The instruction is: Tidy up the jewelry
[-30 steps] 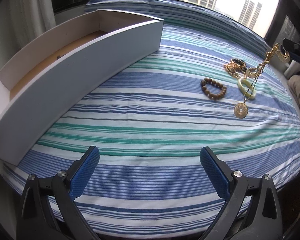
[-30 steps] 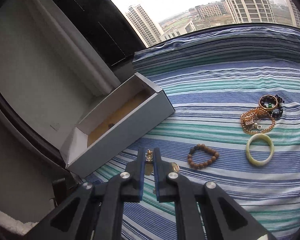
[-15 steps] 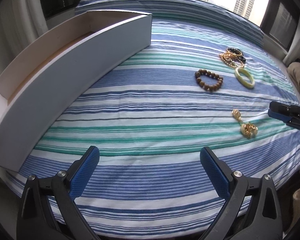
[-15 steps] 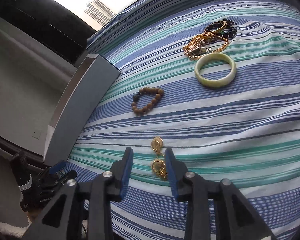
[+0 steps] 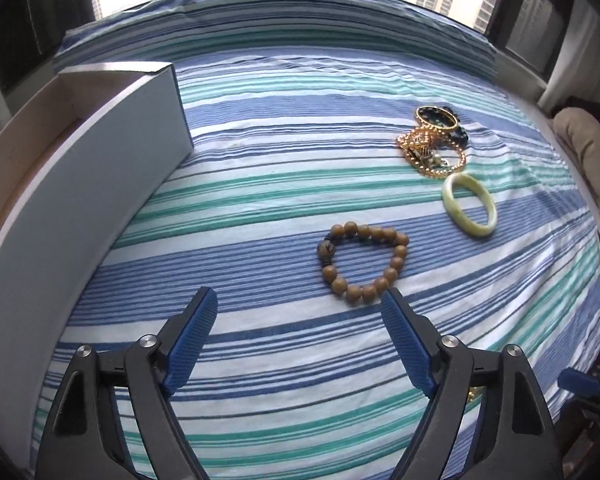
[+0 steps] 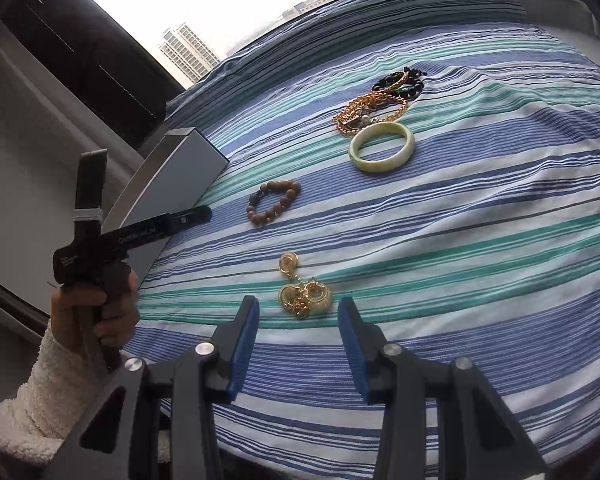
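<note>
A brown wooden bead bracelet lies on the striped bedspread just beyond my left gripper. Its jaws are closing with nothing between them, and the bracelet sits near the right fingertip. Farther right lie a pale green jade bangle and a tangle of gold chains and dark bangles. In the right wrist view a gold pendant necklace lies bunched on the bedspread at the tips of my right gripper, which is open and not touching it. The bead bracelet and bangle lie beyond.
A long white open box stands along the bed's left side, also seen as the box behind the left gripper, which a hand in a white fleecy sleeve holds. Windows ring the bed. A beige cushion sits at the right.
The right gripper, shut on the hanging gold necklace a second ago, came down, opened and left it on the bedspread. The left gripper moved right toward the bead bracelet and its jaws narrowed.
</note>
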{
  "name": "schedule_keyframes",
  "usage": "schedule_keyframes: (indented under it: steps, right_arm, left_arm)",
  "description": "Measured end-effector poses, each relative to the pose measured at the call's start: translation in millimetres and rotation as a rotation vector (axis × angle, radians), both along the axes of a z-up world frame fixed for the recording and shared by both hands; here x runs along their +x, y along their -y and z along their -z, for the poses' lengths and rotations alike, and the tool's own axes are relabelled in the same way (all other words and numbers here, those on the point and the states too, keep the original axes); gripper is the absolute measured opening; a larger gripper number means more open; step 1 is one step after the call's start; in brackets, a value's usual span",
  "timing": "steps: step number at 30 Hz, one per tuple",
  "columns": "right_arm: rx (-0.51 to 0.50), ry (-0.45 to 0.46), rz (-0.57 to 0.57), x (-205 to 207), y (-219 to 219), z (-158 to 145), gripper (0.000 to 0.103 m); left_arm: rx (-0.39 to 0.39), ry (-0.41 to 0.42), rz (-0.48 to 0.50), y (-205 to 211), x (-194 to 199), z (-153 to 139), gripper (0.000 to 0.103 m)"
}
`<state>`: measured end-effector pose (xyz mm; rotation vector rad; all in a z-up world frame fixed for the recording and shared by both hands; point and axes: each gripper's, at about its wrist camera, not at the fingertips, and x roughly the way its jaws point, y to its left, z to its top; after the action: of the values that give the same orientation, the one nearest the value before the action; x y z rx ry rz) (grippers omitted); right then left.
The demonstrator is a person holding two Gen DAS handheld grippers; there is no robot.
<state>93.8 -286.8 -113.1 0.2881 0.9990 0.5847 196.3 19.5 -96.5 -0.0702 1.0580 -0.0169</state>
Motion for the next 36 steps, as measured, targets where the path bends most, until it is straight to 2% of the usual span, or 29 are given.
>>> schedule_keyframes:
  steps: [2,6,7,9,10,13,17,19,24,28,29,31,32,34,36]
  right_arm:
    - [-0.004,-0.002,-0.005,-6.5,0.2,2.4,0.043]
    - [-0.028,0.012,-0.003,-17.0,4.6,3.1,0.043]
    - [-0.034,0.017,-0.003,-18.9,5.8,2.6,0.043]
    - [-0.046,0.031,0.001,-21.3,8.1,1.3,0.043]
    - [-0.051,0.036,0.0,-21.5,8.8,1.3,0.043]
    - [-0.092,0.048,-0.023,-17.9,4.5,4.2,0.043]
    - [-0.159,0.071,-0.143,-12.4,-22.2,14.3,0.043]
    - [-0.179,0.076,-0.188,-6.6,-38.0,20.0,0.044]
    - [-0.306,0.164,-0.287,10.0,-77.9,24.2,0.044]
    - [-0.234,0.104,-0.411,14.7,-95.3,29.8,0.044]
    - [-0.254,0.092,-0.41,15.6,-97.5,32.9,0.044]
    - [-0.377,0.082,-0.358,18.0,-99.9,42.0,0.044]
    - [-0.389,0.078,-0.33,19.2,-97.7,44.0,0.044]
    - [-0.343,0.06,-0.306,21.4,-91.4,41.8,0.044]
    - [-0.37,0.053,-0.285,23.1,-92.6,43.7,0.044]
  left_arm:
    - [0.016,-0.024,0.02,7.9,17.7,15.1,0.077]
    - [0.046,-0.062,0.02,14.8,36.5,39.0,0.057]
    - [0.054,-0.026,0.02,16.7,35.7,36.8,0.042]
    - [0.036,-0.013,0.058,20.9,35.8,34.6,0.014]
    - [0.035,-0.013,0.066,22.8,34.5,33.4,0.012]
    - [0.02,0.007,0.06,19.9,21.2,24.1,0.011]
    - [-0.084,0.052,0.03,-3.2,-14.4,-5.3,0.011]
    - [-0.108,0.074,0.022,-15.7,-35.9,-23.0,0.011]
    - [-0.135,0.095,-0.018,-50.4,-81.8,-50.8,0.011]
    - [-0.132,0.096,-0.074,-74.0,-106.8,-49.4,0.011]
    - [-0.136,0.096,-0.088,-78.2,-111.9,-47.7,0.011]
    - [-0.155,0.098,-0.115,-85.7,-124.1,-44.4,0.011]
    - [-0.164,0.098,-0.124,-88.5,-129.2,-43.4,0.011]
    - [-0.174,0.097,-0.139,-92.3,-137.0,-40.1,0.011]
    - [-0.179,0.095,-0.147,-90.0,-138.9,-36.4,0.011]
